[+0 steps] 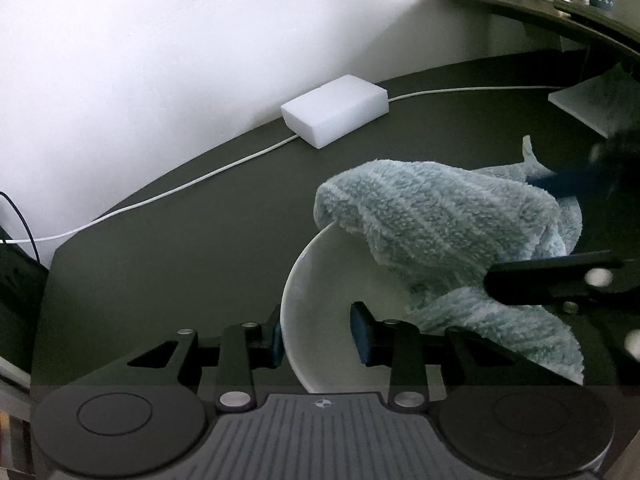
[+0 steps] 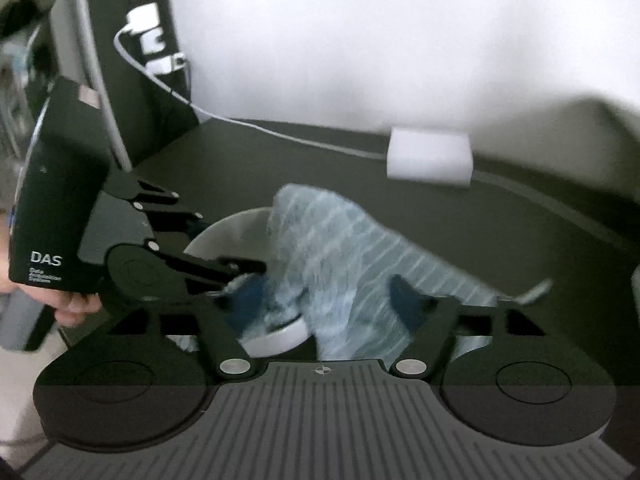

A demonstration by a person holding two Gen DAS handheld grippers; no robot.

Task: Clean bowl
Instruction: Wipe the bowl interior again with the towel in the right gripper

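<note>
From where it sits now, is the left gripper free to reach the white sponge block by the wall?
Probably not yet. The left gripper straddles the bowl rim, apparently steadying it. The table between it and the sponge block looks bare apart from a white cable.

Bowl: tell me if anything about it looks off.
Nothing damaged or spilled. The bowl is tipped, its rim between the left claw's fingers, and the towel drapes over its far edge into it, which fits wiping.

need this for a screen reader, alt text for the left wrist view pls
The left gripper straddles the near rim of a white bowl, one finger inside, one outside, while a blue-green towel drapes into the bowl. Behind on the dark table lie a white sponge and cable.
</note>
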